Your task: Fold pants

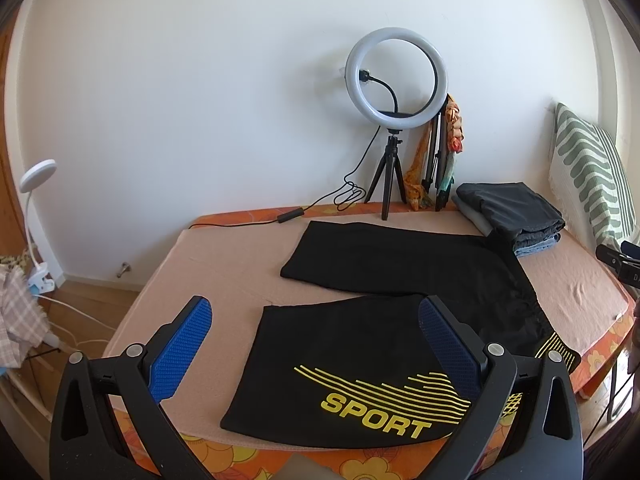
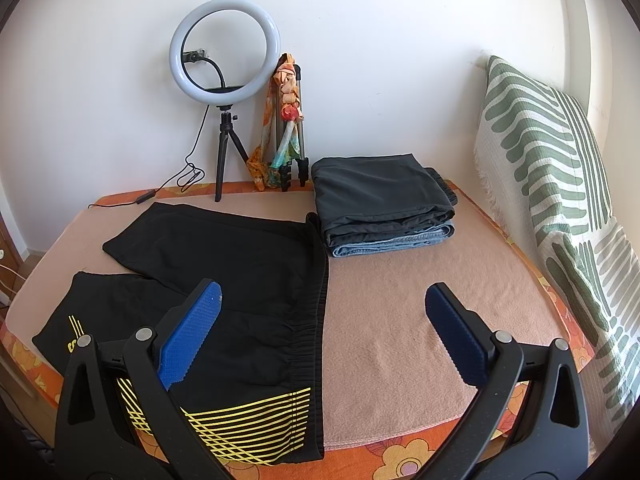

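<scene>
Pants (image 1: 360,352), black with yellow stripes and the word SPORT, lie spread flat on the pinkish blanket (image 1: 208,272) that covers the bed, one leg nearer the camera and the other angled away toward the wall. From the left wrist view the left gripper (image 1: 316,344) hovers over the near leg's cuff end, its blue-padded fingers (image 1: 180,348) spread wide and holding nothing. Behind, a ring light (image 1: 396,76) on a small tripod stands against the white wall, with a stack of folded clothes (image 1: 512,212) to its right and a striped pillow (image 1: 588,168) beyond that. From the right wrist view the right gripper (image 2: 324,336) hangs above the waistband edge of the pants (image 2: 248,280), one finger (image 2: 192,336) over the black fabric and the other over bare blanket (image 2: 400,312), the fingers wide apart and empty. The folded stack (image 2: 380,200) sits just beside the far end of the waistband, the pillow (image 2: 560,184) propped at the right
</scene>
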`<state>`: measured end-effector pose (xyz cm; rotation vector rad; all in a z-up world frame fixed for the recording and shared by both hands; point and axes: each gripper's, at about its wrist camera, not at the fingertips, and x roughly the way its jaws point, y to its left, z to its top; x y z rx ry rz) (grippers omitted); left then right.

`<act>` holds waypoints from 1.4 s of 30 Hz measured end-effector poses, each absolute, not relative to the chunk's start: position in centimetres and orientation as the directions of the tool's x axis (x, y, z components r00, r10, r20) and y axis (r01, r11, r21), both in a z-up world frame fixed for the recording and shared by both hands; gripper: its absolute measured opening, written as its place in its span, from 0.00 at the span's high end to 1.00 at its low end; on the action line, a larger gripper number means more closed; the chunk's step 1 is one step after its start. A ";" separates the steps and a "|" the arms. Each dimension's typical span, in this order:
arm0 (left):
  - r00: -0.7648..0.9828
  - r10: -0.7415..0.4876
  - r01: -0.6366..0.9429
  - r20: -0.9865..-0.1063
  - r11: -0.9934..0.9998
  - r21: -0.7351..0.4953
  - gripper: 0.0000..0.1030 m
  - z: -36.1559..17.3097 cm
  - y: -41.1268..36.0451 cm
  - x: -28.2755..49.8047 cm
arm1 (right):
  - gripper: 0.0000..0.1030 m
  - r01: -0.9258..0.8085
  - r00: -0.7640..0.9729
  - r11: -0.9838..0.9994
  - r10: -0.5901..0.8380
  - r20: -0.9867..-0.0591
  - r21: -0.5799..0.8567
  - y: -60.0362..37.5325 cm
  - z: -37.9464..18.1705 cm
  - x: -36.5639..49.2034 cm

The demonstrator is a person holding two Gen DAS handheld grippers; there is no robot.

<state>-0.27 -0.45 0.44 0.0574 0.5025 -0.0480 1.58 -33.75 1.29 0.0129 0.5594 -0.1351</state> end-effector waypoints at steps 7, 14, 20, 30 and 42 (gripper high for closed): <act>0.866 -0.035 0.064 -0.499 0.997 0.041 0.00 0.0 -0.4 0.1 | 0.00 0.129 0.841 0.991 -0.122 -0.527 -0.024 -33.8 1.3 1.6; 0.838 -0.041 0.066 -0.544 0.997 0.027 0.00 -0.8 0.6 1.6 | 0.00 0.117 0.845 0.993 -0.108 -0.524 -0.016 -33.2 1.3 1.5; 0.806 -0.080 0.080 -0.586 0.996 -0.025 0.00 -1.6 2.1 3.2 | 0.00 0.124 0.844 0.992 -0.093 -0.528 0.023 -34.2 1.5 2.2; 0.769 -0.119 0.116 -0.628 0.992 -0.046 0.02 -2.6 5.1 5.5 | 0.00 0.073 0.859 0.993 -0.015 -0.511 0.093 -35.3 0.6 2.1; 0.678 -0.184 0.280 -0.712 0.960 0.019 0.26 -5.8 6.6 5.2 | 0.00 -0.174 0.806 0.979 0.082 -0.587 -0.102 -31.4 -2.8 -0.2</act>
